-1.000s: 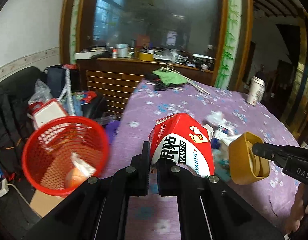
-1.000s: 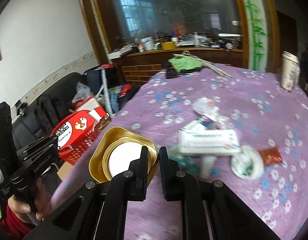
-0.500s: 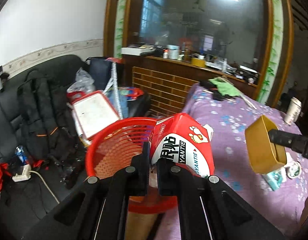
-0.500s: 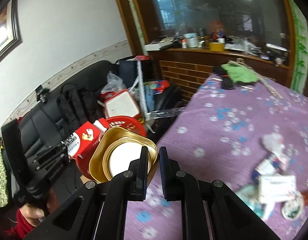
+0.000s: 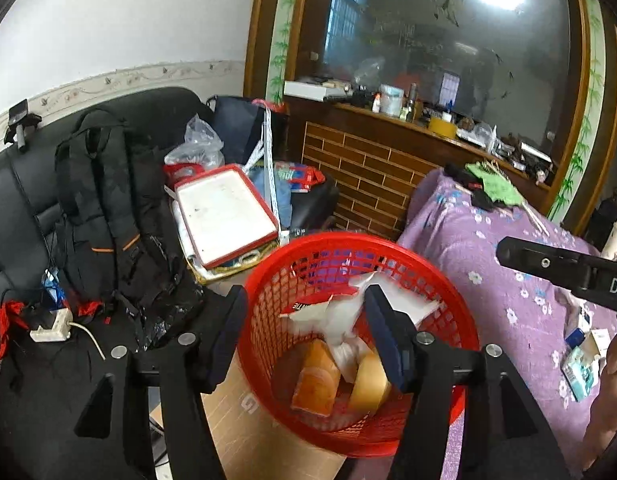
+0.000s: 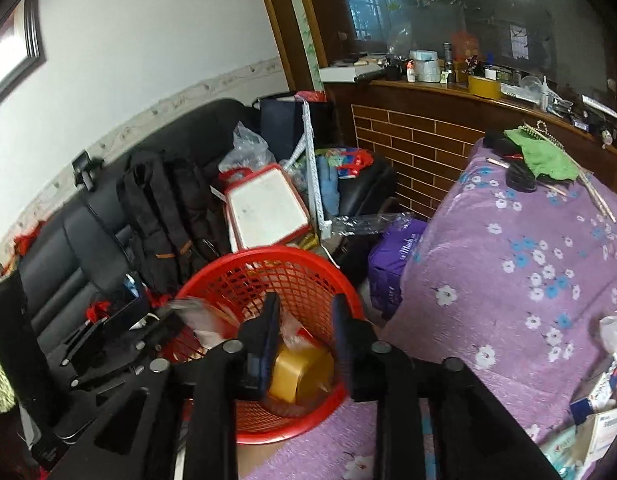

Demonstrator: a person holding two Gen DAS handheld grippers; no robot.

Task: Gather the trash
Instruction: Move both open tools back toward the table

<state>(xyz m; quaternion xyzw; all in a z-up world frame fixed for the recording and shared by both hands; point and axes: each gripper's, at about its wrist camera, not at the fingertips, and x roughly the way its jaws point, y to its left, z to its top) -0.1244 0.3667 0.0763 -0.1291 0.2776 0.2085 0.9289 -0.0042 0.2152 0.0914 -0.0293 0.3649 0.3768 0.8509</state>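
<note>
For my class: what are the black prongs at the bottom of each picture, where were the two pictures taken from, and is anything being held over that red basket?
No robot here: a person holds a two-finger gripper in each hand, with a camera on each looking along its fingers. One picture is from the left gripper, the other from the right gripper. Both have just been opening over the red basket and hold nothing; a gold container and white wrappers lie inside. More litter remains on the purple flowered tablecloth.
</note>
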